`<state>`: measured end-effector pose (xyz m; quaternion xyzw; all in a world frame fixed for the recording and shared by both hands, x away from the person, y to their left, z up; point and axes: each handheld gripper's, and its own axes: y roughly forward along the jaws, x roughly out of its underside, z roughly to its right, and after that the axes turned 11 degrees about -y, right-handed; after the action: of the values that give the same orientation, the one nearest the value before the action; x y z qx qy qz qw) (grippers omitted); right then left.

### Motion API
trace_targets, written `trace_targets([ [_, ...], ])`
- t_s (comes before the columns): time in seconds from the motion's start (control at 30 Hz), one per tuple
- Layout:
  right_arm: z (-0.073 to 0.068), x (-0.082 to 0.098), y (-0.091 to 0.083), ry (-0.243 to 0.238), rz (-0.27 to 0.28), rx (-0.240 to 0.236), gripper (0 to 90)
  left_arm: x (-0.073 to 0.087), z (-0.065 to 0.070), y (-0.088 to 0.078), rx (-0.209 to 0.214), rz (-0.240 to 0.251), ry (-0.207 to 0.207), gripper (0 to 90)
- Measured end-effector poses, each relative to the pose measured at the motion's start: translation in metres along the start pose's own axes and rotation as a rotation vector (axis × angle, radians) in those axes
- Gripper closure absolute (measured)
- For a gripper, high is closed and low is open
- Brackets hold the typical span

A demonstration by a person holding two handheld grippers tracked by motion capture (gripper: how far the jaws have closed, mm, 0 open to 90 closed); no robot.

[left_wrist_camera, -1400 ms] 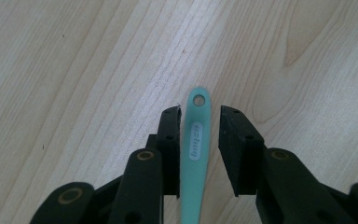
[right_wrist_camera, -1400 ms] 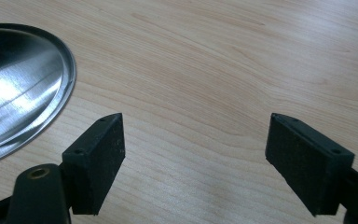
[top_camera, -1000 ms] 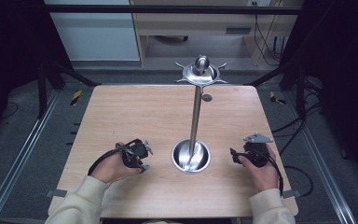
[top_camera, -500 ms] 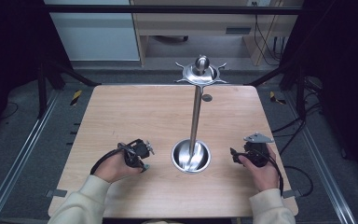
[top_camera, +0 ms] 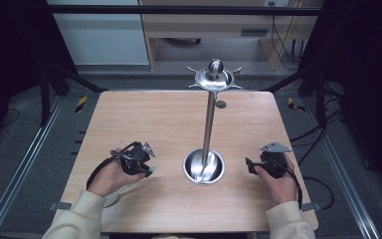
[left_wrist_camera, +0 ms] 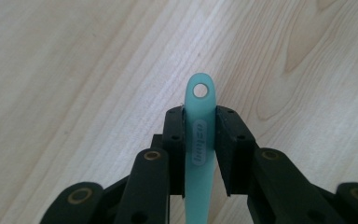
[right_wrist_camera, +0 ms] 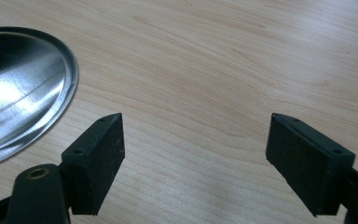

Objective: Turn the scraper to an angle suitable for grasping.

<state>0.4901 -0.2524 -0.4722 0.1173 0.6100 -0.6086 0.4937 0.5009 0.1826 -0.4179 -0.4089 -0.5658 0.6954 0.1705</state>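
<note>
Teal handle (left_wrist_camera: 199, 140), smooth, holed tip, perhaps silicone, clamped in left tool (left_wrist_camera: 199, 140); right tool (right_wrist_camera: 193, 154) wide.

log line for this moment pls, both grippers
left gripper: shut on teal handle | right gripper: open, empty | metal stand: upright mid-table, untouched

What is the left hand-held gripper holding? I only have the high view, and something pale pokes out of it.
Observer: A teal handle, clamped between the jaws of the left hand-held gripper.
Operator: Any detail on its tip?
Observer: A round hanging hole at the rounded end, past the jaws.
Operator: And the right hand-held gripper?
Observer: The right hand-held gripper has its jaws wide apart with bare table between them, the stand's steel base off to one side.
</note>
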Motion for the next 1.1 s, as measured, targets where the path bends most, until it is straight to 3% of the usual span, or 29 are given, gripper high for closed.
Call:
trace_targets([
  [0.27, 0.001, -0.001, 0.001, 0.011, 0.023, -0.002, 12.6, 0.004, 0.003, -0.038, -0.002, 0.109, -0.014, 74.5],
  [0.47, 0.0, -0.001, 0.001, 0.01, 0.031, -0.011, 9.1, 0.002, 0.006, -0.058, -0.015, 0.161, -0.011, 74.5],
  [0.6, -0.001, -0.001, 0.001, 0.008, 0.031, -0.021, 8.9, 0.0, 0.011, -0.075, -0.021, 0.232, -0.015, 74.6],
  [0.93, -0.003, -0.002, 0.003, -0.008, 0.027, -0.022, 10.6, -0.006, 0.02, -0.1, -0.03, 0.302, -0.005, 74.6],
  [1.1, -0.005, -0.002, 0.002, -0.02, 0.03, -0.014, 10.7, -0.01, 0.028, -0.113, -0.038, 0.372, 0.019, 74.6],
])
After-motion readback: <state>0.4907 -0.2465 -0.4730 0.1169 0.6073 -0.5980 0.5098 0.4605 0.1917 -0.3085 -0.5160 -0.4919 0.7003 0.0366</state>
